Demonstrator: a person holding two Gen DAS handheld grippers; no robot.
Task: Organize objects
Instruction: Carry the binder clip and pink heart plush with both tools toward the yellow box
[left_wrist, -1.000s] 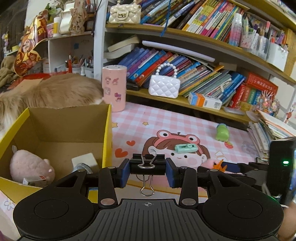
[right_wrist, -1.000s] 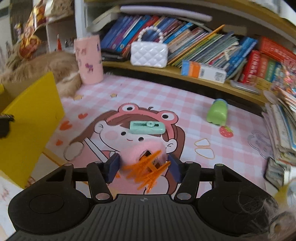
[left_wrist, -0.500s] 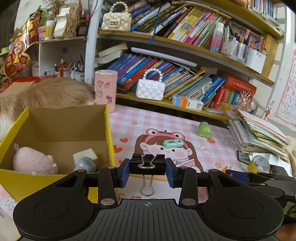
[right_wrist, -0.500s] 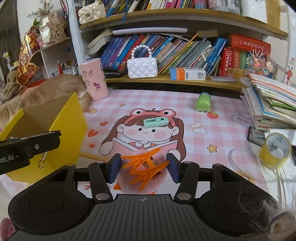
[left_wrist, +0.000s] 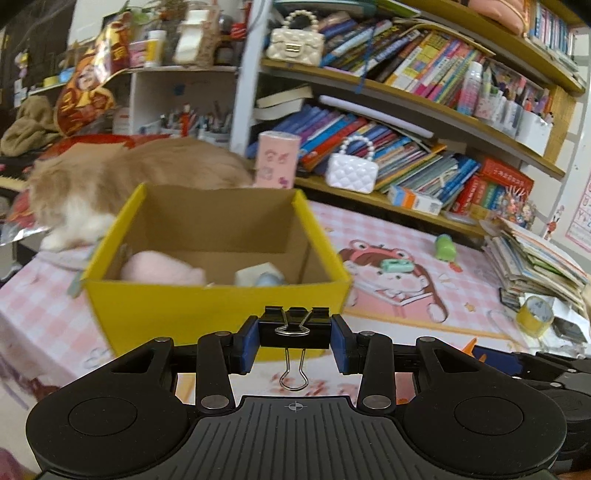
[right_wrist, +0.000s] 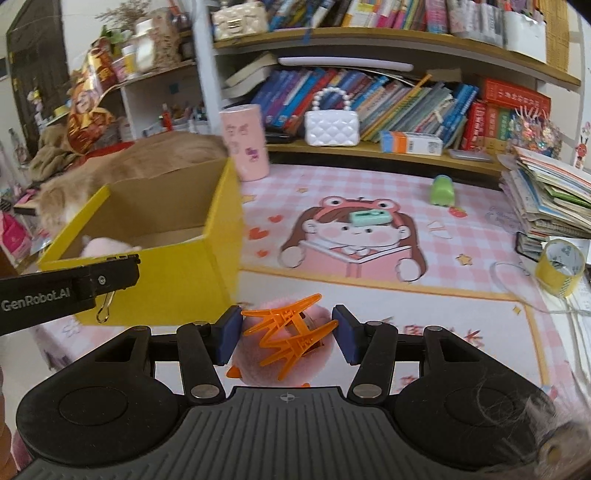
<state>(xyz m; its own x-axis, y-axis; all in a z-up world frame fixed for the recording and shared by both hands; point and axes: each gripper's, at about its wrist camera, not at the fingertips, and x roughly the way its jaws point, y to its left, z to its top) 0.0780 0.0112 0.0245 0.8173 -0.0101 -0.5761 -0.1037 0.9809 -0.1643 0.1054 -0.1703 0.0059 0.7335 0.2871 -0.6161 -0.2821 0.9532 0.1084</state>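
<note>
Both grippers held clips beside the yellow cardboard box.
The left gripper clenched a black metal binder clip; the right gripper pinched orange plastic clips.

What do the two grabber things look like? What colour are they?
Both grabbers look alike. The left gripper and the right gripper are matte black plastic, each with a ribbed middle plate, a tiny crosshair mark and two big round discs. Silver screws dot the arms. The fingers carry dark blue pads. From the right camera, the left one's side shows white letters reading GenRobot.AI. No cables show.
</note>
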